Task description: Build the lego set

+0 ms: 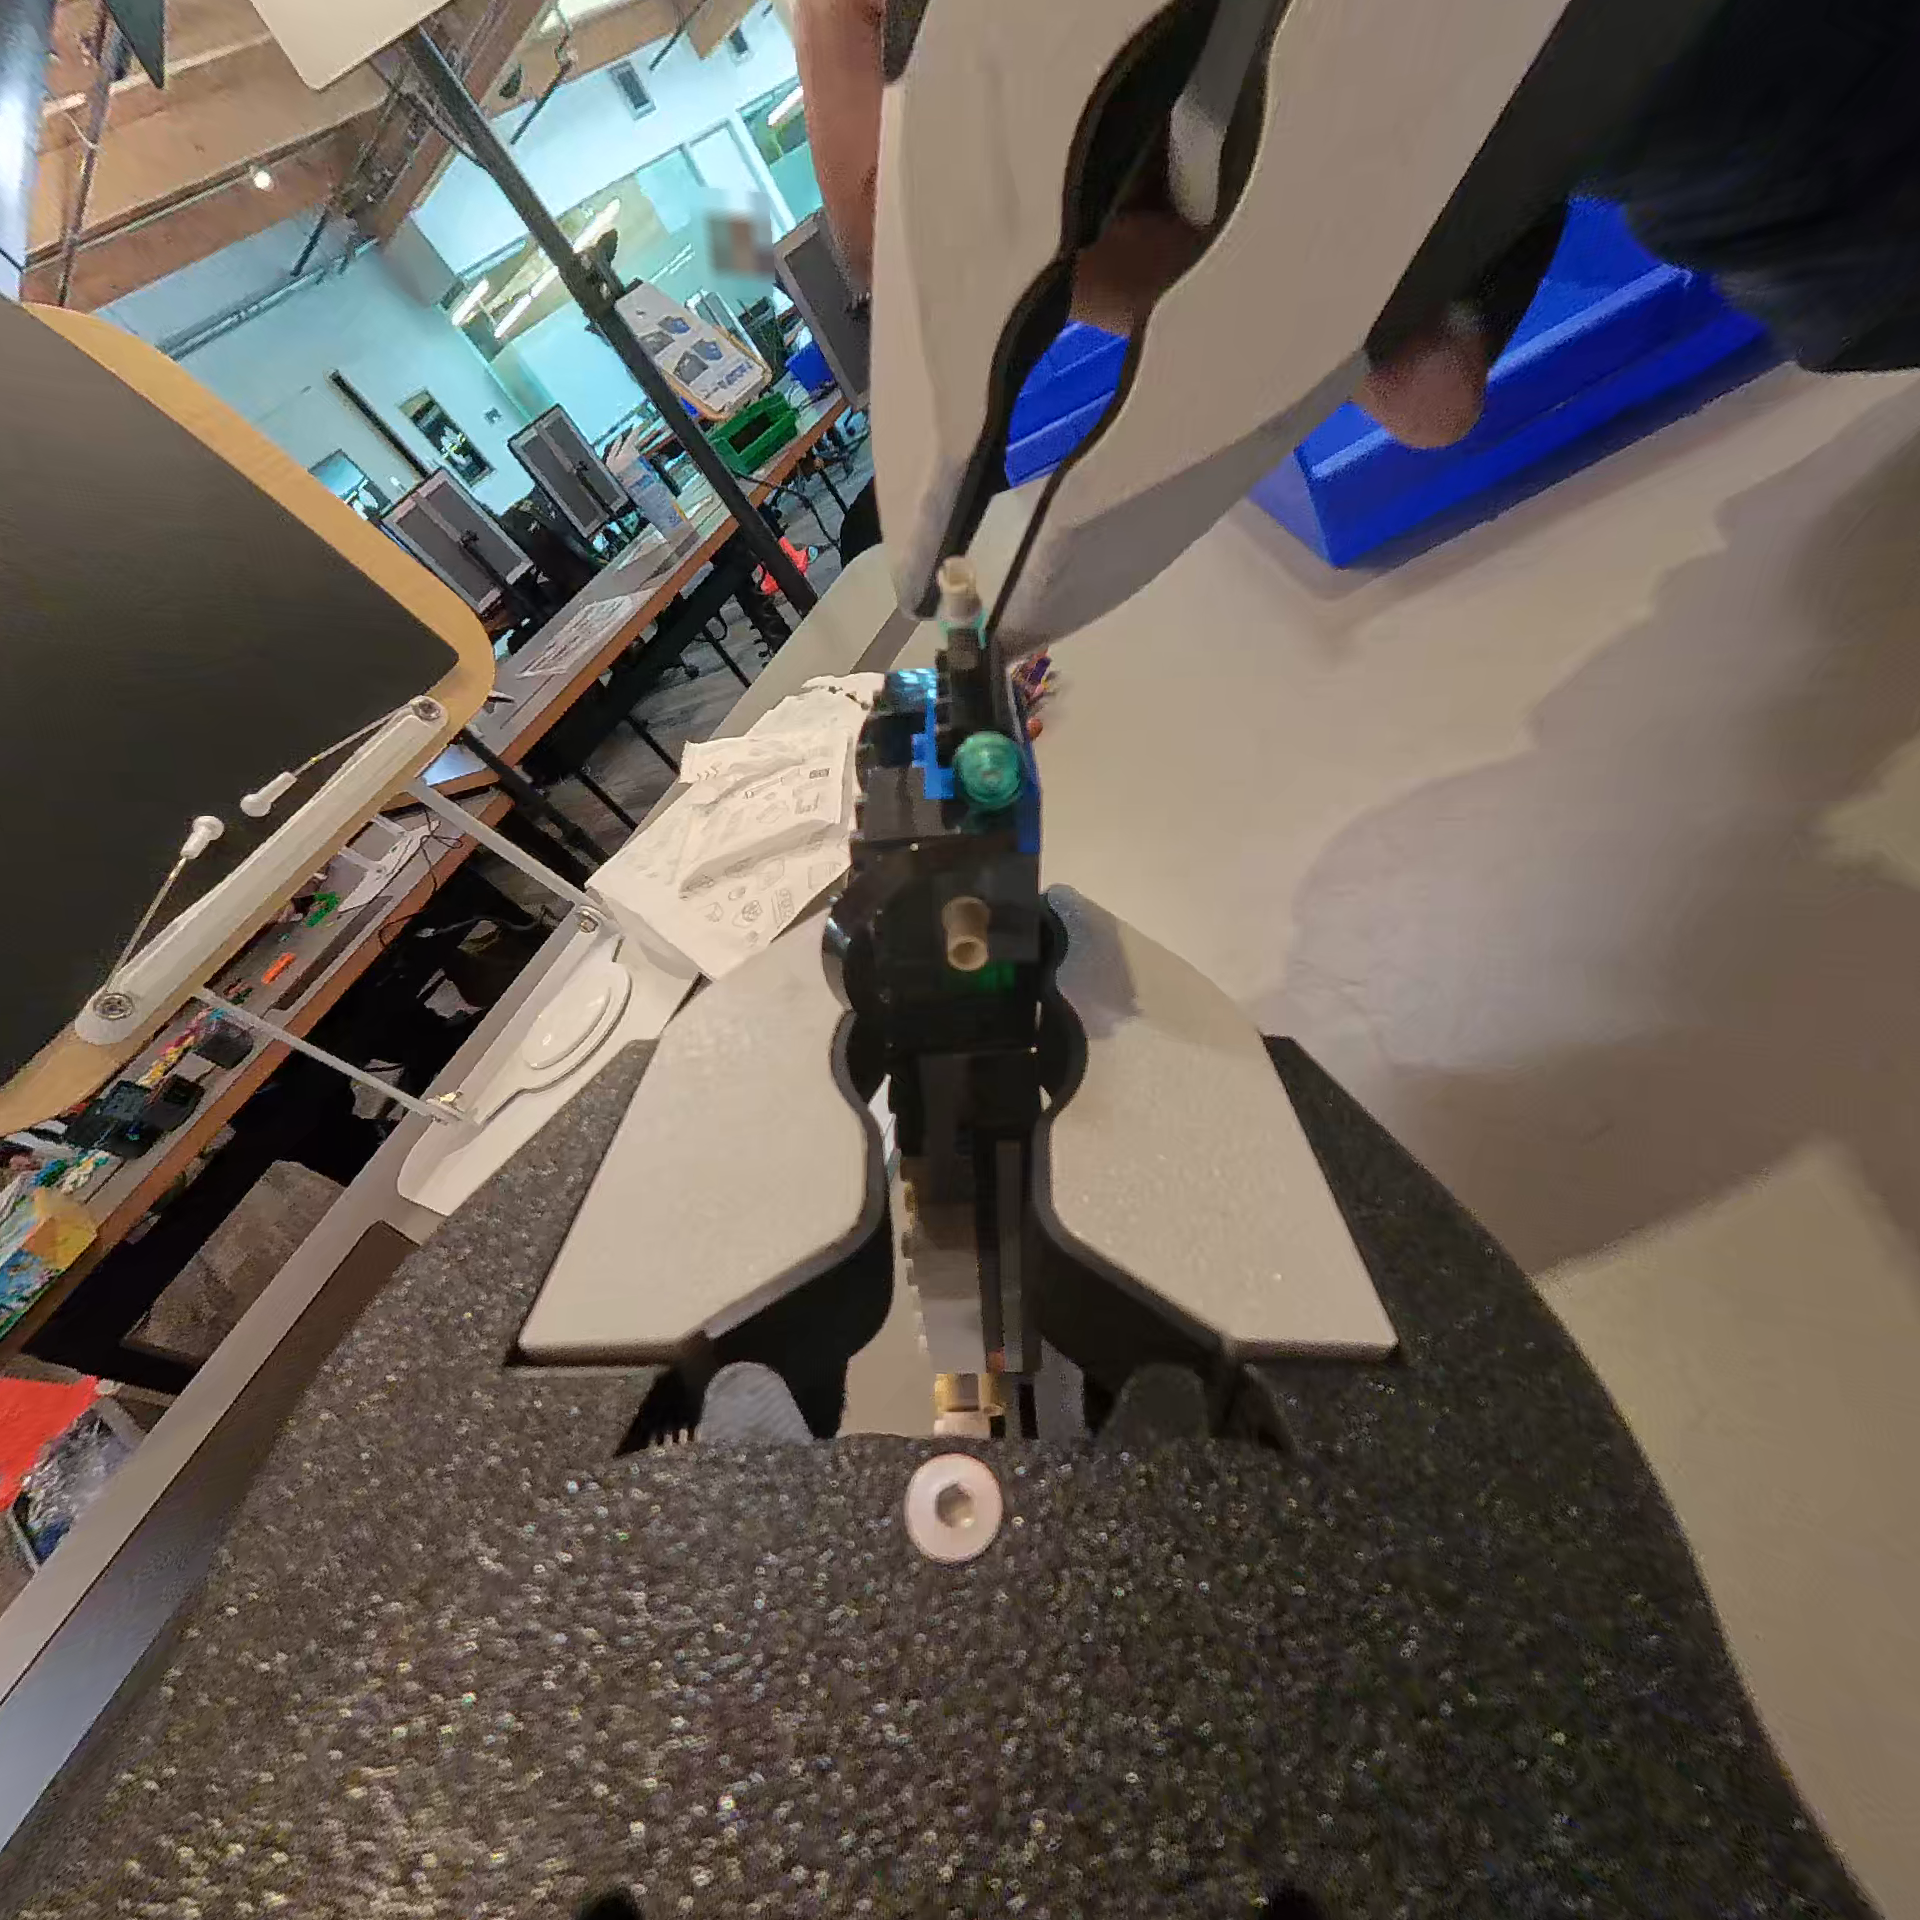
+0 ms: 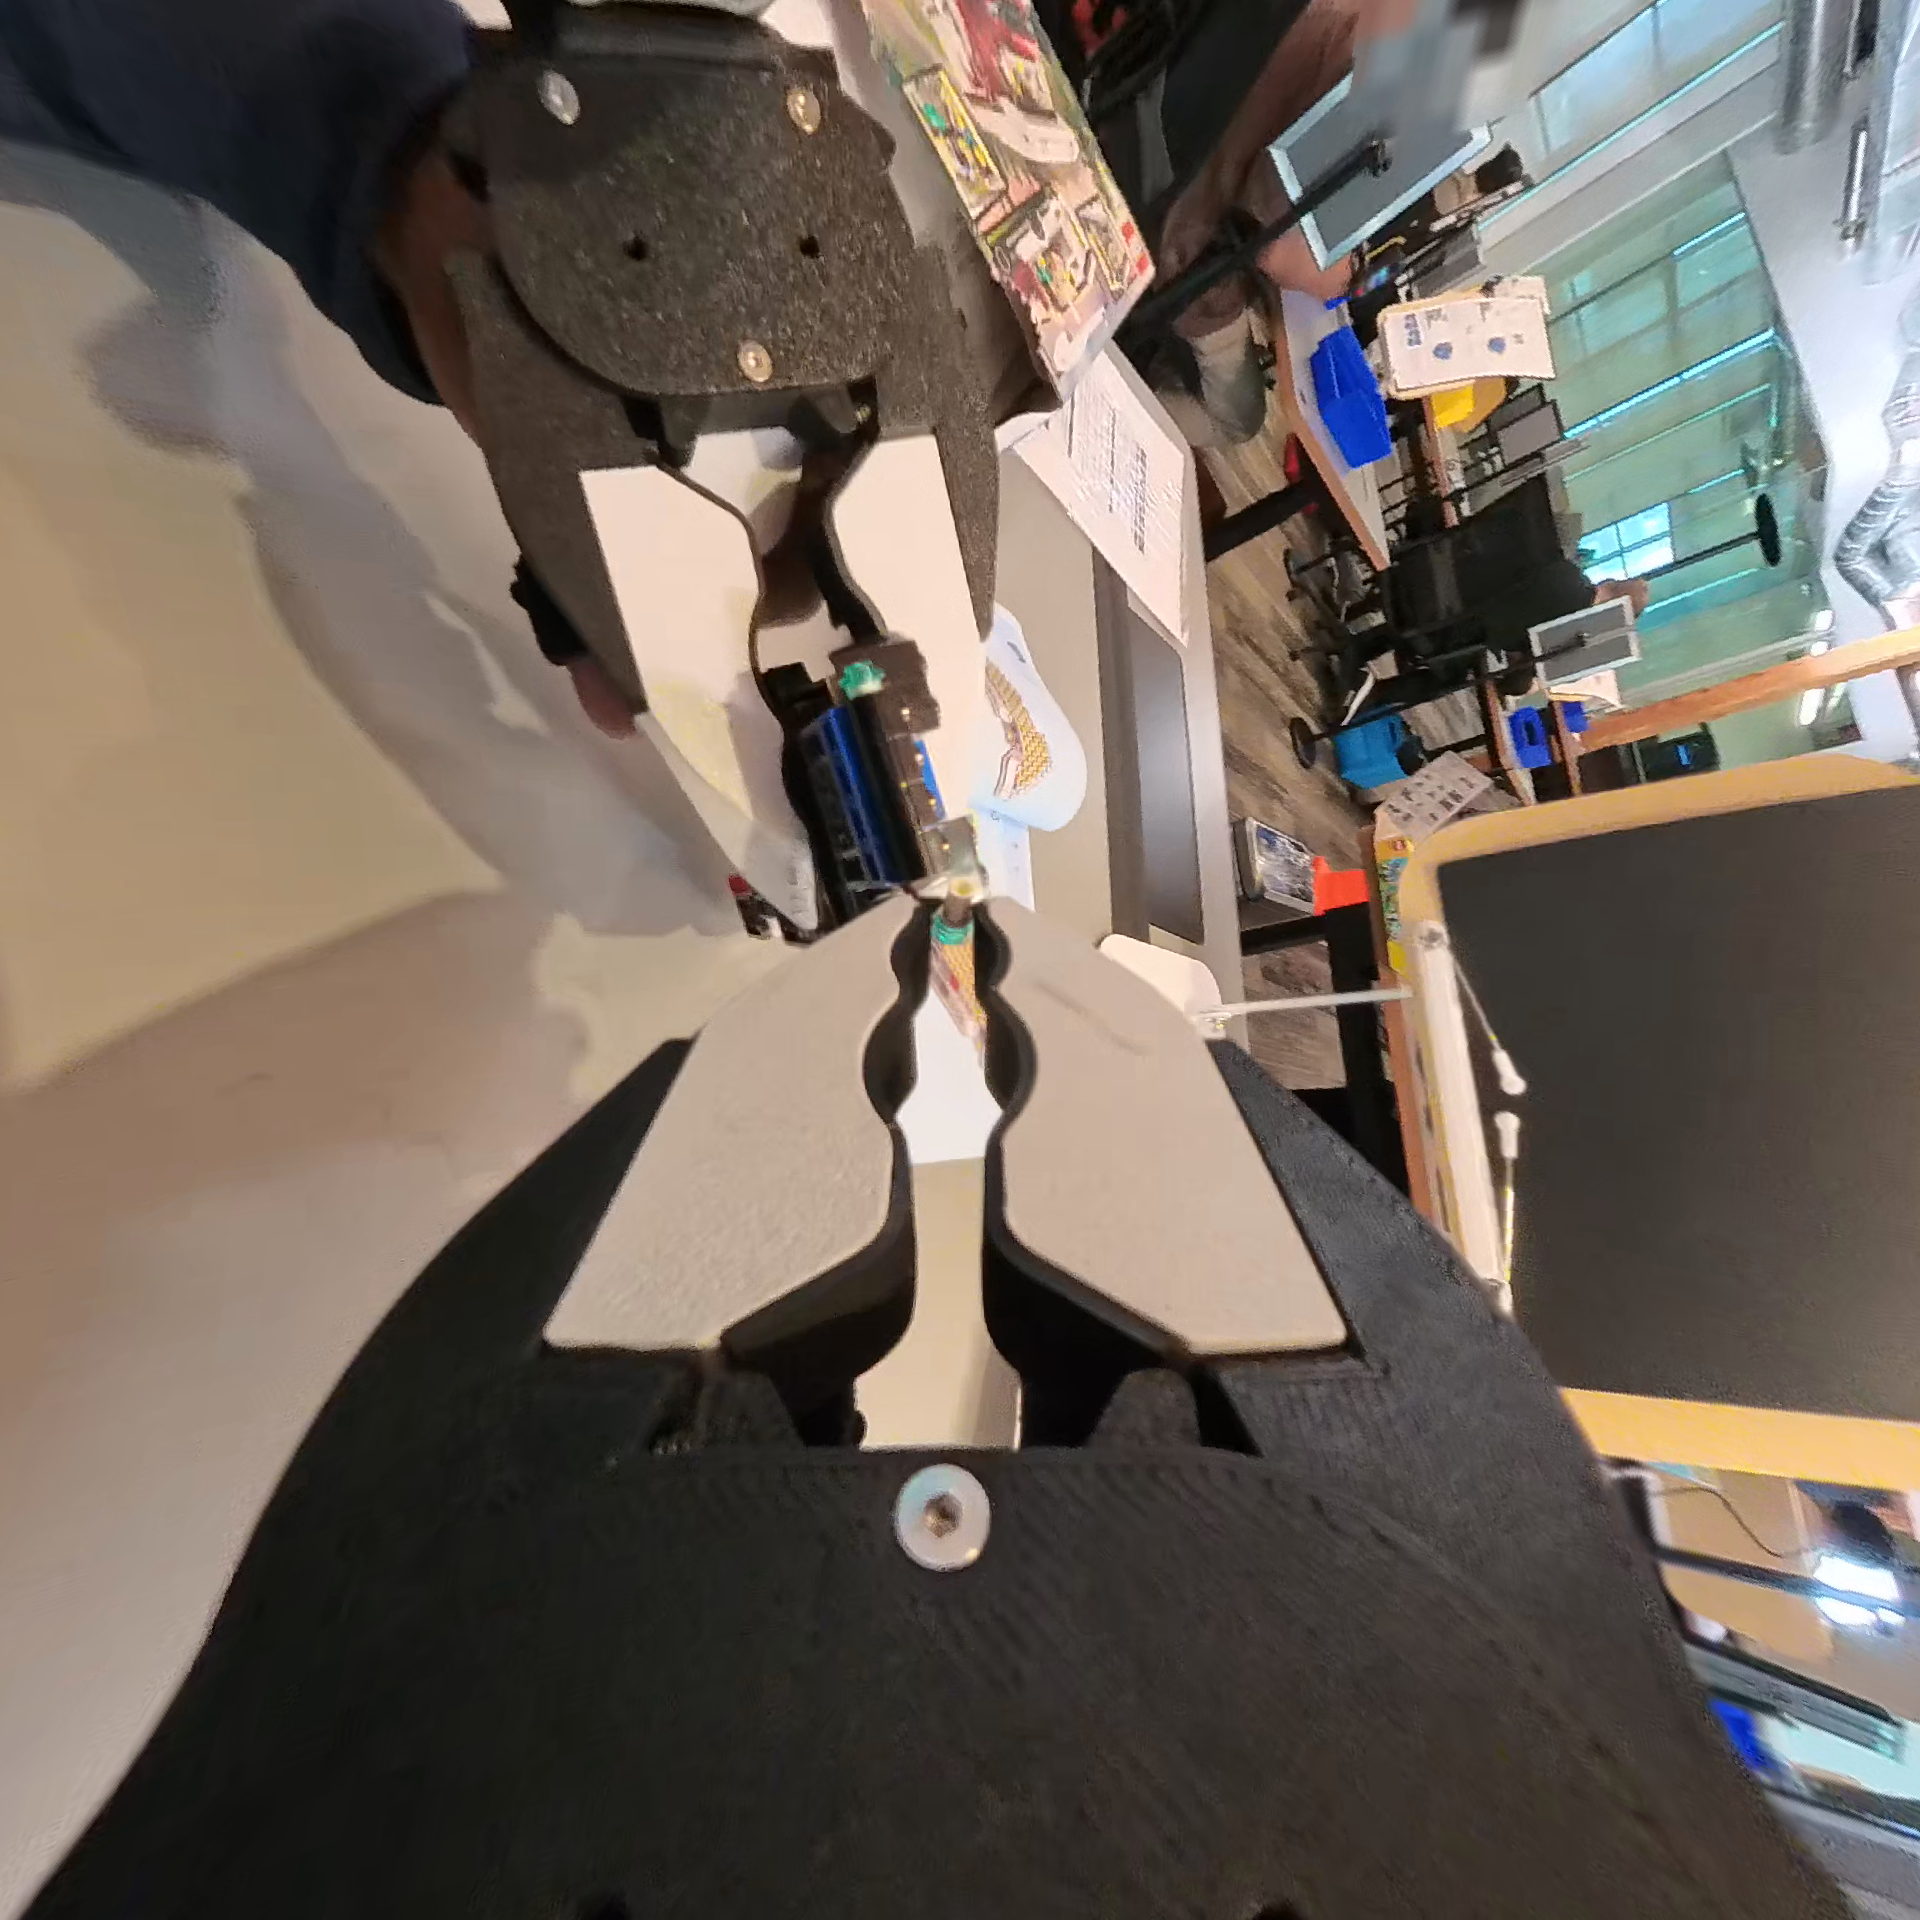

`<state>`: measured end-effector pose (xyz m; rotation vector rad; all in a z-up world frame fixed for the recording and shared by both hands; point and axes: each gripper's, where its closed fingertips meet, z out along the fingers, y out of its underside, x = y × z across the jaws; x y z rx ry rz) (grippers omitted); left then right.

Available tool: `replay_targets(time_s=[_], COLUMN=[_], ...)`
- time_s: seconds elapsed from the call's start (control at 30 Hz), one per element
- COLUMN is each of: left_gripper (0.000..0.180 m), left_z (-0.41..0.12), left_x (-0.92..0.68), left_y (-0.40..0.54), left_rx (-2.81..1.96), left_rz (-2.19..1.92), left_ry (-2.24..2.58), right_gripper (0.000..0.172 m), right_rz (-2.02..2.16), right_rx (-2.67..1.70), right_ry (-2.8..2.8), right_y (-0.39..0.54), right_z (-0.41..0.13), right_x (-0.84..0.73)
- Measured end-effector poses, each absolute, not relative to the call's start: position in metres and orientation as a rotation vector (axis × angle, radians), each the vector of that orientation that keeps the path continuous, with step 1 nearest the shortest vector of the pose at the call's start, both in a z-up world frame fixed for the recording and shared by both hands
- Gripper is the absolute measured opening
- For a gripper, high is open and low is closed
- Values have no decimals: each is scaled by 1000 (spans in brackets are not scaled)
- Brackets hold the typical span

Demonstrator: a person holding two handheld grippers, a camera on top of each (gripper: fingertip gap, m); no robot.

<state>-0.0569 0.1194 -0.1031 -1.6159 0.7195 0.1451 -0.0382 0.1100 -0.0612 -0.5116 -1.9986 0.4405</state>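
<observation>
Pinching that black-and-blue brick build (image 1: 951, 914) mid-body above the pale surface (image 1: 1455, 790), your left tool (image 1: 951, 997) looks solid; your right tool (image 2: 954, 925) nips a small pin (image 2: 951, 920) at its end; it's light, rigid, snap-apart stuff, so I'd keep holding the thick core.

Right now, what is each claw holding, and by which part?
Left claw clamps the black and blue brick assembly by its near black end. Right claw pinches a small pin at the assembly's far end.
</observation>
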Motion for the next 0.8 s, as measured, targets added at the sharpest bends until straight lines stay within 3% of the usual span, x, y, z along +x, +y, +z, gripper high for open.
replay_targets(time_s=[0.03, 0.8], left_gripper=[25, 25], left_z=[-105, -119], left_x=[-56, -73], left_y=[120, 127], left_rx=[-1623, -1747], left_rz=[149, 487], left_ry=[724, 747], right_gripper=[7, 7], right_rz=[422, -85], right_rx=[-507, -397], right_ry=[-1999, -2014], right_y=[111, 127], right_z=[-62, -90], right_x=[-38, -46])
